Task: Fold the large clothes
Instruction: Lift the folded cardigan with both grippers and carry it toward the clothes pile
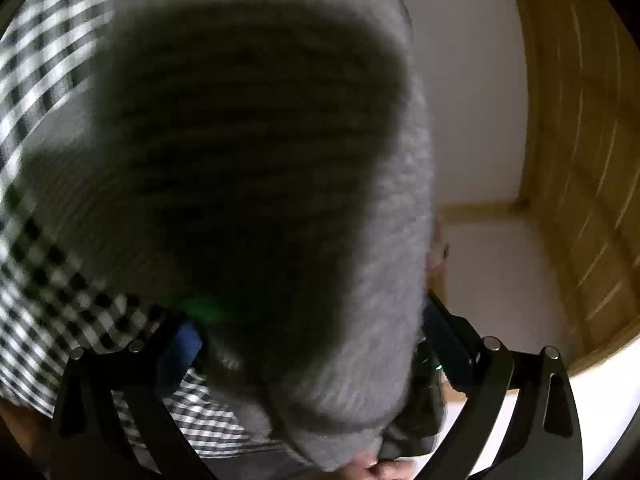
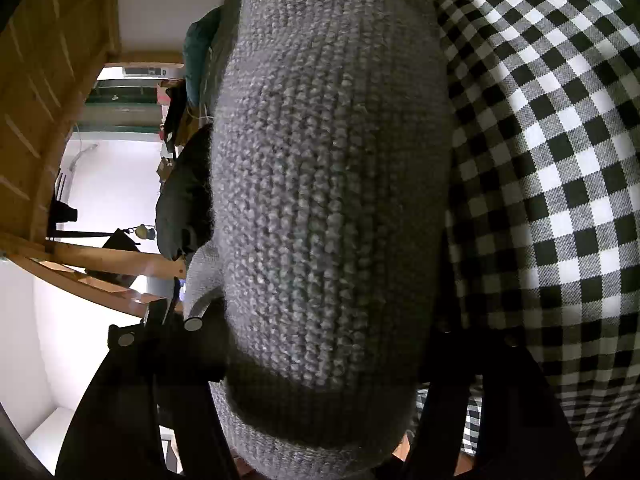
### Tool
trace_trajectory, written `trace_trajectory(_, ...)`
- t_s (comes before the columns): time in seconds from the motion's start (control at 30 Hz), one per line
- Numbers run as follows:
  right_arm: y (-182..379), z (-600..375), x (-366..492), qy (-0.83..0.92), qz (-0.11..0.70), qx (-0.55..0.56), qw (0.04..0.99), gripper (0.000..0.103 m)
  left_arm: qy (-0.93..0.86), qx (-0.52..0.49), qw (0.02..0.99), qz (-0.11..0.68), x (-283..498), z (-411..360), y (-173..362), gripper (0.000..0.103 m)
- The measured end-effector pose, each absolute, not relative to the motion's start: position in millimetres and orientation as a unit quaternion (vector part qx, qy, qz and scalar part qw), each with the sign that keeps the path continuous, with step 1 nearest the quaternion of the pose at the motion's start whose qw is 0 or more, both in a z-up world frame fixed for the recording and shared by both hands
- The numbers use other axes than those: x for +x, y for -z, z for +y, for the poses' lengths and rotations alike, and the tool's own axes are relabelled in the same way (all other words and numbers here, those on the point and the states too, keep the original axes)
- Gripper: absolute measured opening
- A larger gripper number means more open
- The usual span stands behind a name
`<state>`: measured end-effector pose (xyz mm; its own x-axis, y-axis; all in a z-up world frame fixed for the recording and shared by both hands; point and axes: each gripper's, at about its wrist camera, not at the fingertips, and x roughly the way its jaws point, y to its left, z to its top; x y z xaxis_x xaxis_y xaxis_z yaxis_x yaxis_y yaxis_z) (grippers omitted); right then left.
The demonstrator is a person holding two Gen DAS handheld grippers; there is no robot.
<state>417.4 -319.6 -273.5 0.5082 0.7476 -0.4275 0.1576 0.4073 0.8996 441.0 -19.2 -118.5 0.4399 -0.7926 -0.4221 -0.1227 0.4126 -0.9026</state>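
A thick grey knit sweater (image 2: 332,180) fills the middle of the right wrist view as a rolled bundle. My right gripper (image 2: 320,320) is shut on it, its black fingers (image 2: 200,332) pressing both sides. In the left wrist view the same sweater (image 1: 260,140) hangs blurred and shadowed right in front of the lens. My left gripper (image 1: 316,340) has its jaws wide apart with the knit between them. Its pads are hidden, so I cannot tell whether they press. A black-and-white checked cloth (image 2: 560,160) lies beside the sweater and shows again (image 1: 52,60) at the left.
A person's fingers (image 1: 372,468) show at the bottom edge under the sweater. A dark device with a small green light (image 1: 430,364) sits by the sweater's right side. A wooden door (image 1: 580,160) and white wall stand right. Dark and teal garments (image 2: 188,200) are piled behind.
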Motion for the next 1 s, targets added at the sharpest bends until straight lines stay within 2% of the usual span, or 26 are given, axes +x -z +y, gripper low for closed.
trace_trajectory(0.03, 274, -321, 417, -0.209, 0.449, 0.506, 0.706, 0.063, 0.242, -0.489, 0.694, 0.470, 442, -19, 120, 0.087)
trace_trajectory(0.07, 275, -322, 416, -0.211, 0.446, 0.508, 0.706, 0.063, 0.236, -0.484, 0.696, 0.474, 442, -18, 122, 0.058)
trace_trajectory(0.17, 266, -319, 414, -0.214, 0.436, 0.489, 0.725, 0.062, 0.256, -0.496, 0.682, 0.473, 440, -11, 129, 0.044)
trace_trajectory(0.3, 244, -314, 394, -0.239, 0.418, 0.478, 0.735, 0.059, 0.280, -0.500, 0.675, 0.464, 429, -8, 111, 0.043)
trace_trajectory(0.37, 253, -316, 376, -0.232, 0.419, 0.487, 0.731, 0.060, 0.285, -0.495, 0.669, 0.476, 419, -10, 116, 0.043)
trace_trajectory(0.4, 261, -318, 374, -0.224, 0.423, 0.493, 0.726, 0.064, 0.283, -0.488, 0.668, 0.485, 418, -13, 124, 0.043)
trace_trajectory(0.43, 281, -322, 371, -0.208, 0.431, 0.513, 0.713, 0.073, 0.283, -0.484, 0.667, 0.490, 418, -17, 132, 0.043)
trace_trajectory(0.47, 295, -326, 371, -0.201, 0.431, 0.534, 0.699, 0.079, 0.288, -0.481, 0.667, 0.491, 419, -22, 138, 0.043)
trace_trajectory(0.5, 306, -328, 372, -0.206, 0.423, 0.559, 0.683, 0.079, 0.290, -0.472, 0.673, 0.490, 418, -20, 134, 0.043)
trace_trajectory(0.53, 306, -329, 372, -0.206, 0.413, 0.567, 0.682, 0.070, 0.290, -0.458, 0.684, 0.488, 419, -24, 126, 0.043)
trace_trajectory(0.57, 297, -327, 372, -0.201, 0.406, 0.552, 0.700, 0.066, 0.290, -0.454, 0.688, 0.487, 421, -33, 122, 0.043)
trace_trajectory(0.6, 281, -323, 372, -0.198, 0.398, 0.525, 0.726, 0.058, 0.289, -0.452, 0.693, 0.482, 422, -40, 115, 0.042)
trace_trajectory(0.63, 271, -320, 371, -0.201, 0.388, 0.515, 0.738, 0.055, 0.291, -0.452, 0.697, 0.474, 418, -43, 109, 0.042)
trace_trajectory(0.8, 215, -310, 383, -0.241, 0.341, 0.492, 0.764, 0.053, 0.319, -0.424, 0.750, 0.395, 428, -42, 36, 0.042)
trace_trajectory(1.0, 108, -283, 439, -0.299, 0.276, 0.445, 0.798, 0.053, 0.335, -0.418, 0.796, 0.282, 462, -25, -66, 0.042)
